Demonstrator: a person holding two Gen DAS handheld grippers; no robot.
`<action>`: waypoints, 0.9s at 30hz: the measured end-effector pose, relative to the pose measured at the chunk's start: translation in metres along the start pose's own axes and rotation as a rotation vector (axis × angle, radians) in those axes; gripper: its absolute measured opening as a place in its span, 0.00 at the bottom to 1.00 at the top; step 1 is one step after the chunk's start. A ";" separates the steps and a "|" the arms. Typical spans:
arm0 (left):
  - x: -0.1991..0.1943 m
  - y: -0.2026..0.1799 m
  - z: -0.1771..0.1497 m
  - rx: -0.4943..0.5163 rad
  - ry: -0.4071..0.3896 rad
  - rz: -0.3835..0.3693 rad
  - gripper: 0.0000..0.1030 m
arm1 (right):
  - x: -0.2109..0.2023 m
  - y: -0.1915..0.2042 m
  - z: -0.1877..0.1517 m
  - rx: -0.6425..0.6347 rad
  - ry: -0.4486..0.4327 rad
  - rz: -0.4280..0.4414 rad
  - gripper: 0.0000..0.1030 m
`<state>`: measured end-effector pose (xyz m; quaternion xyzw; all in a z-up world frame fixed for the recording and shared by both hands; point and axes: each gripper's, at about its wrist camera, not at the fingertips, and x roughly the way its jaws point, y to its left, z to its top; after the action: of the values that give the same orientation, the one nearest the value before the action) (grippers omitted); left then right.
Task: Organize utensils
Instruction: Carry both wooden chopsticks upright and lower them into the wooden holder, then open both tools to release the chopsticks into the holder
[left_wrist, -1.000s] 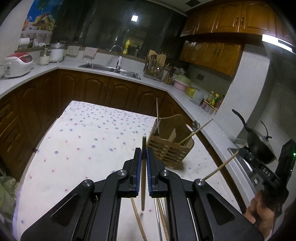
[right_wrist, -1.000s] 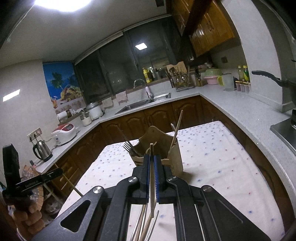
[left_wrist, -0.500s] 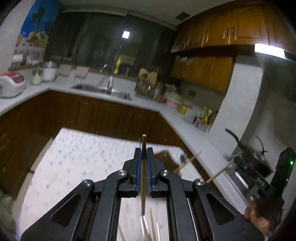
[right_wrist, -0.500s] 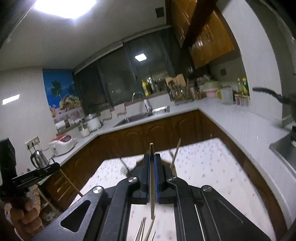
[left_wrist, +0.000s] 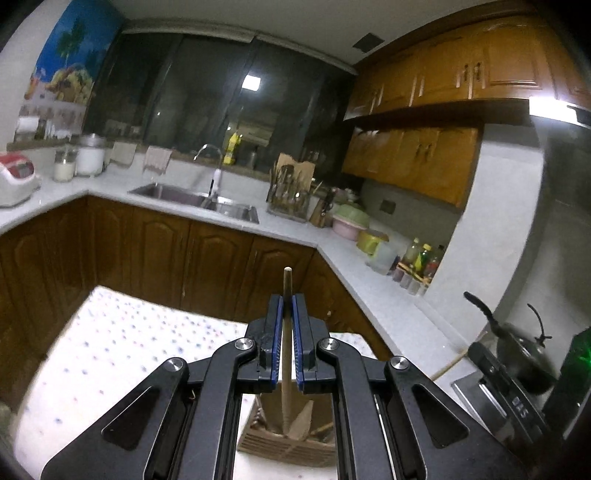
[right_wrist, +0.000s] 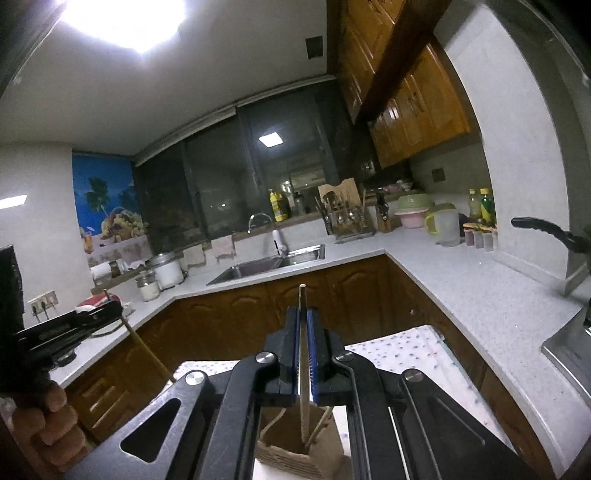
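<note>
Straight ahead of the left tool (left_wrist: 287, 328) in the left wrist view, a wooden chopstick (left_wrist: 286, 354) stands nearly upright, clamped between the blue pads, which are closed on it with almost no gap. Its top pokes above the fingertips; its lower end hangs over the wooden utensil holder (left_wrist: 291, 439), which sits directly below the tool on the dotted cloth (left_wrist: 110, 350) covering the counter. More sticks lean inside the holder. Off to the right of this tool, the right tool (left_wrist: 491, 365) shows as a dark bar with a pale stick jutting from it, near a black wok (left_wrist: 524, 354). Beyond the tool lie the sink (left_wrist: 199, 199) and dark cabinets.

Below the right tool (right_wrist: 303, 343) in the right wrist view, the same holder (right_wrist: 295, 450) sits on the cloth. This tool is likewise shut tight on a second chopstick (right_wrist: 303, 369), held upright, its lower tip reaching down into the holder's opening. To the left, a hand (right_wrist: 48, 424) grips the left tool (right_wrist: 70, 325), whose chopstick slants downward beneath it.
</note>
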<state>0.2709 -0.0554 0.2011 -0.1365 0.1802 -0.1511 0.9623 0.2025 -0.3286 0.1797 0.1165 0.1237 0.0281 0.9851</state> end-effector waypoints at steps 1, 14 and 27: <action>0.006 0.002 -0.005 -0.009 0.007 0.003 0.05 | 0.004 -0.002 -0.004 0.004 0.005 -0.001 0.04; 0.052 0.018 -0.062 -0.002 0.141 0.023 0.05 | 0.046 -0.016 -0.063 0.017 0.150 -0.014 0.04; 0.058 0.014 -0.064 0.018 0.174 0.019 0.05 | 0.049 -0.019 -0.073 0.027 0.180 -0.017 0.04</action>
<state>0.3008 -0.0760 0.1219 -0.1124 0.2630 -0.1549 0.9456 0.2317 -0.3265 0.0950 0.1258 0.2134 0.0282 0.9684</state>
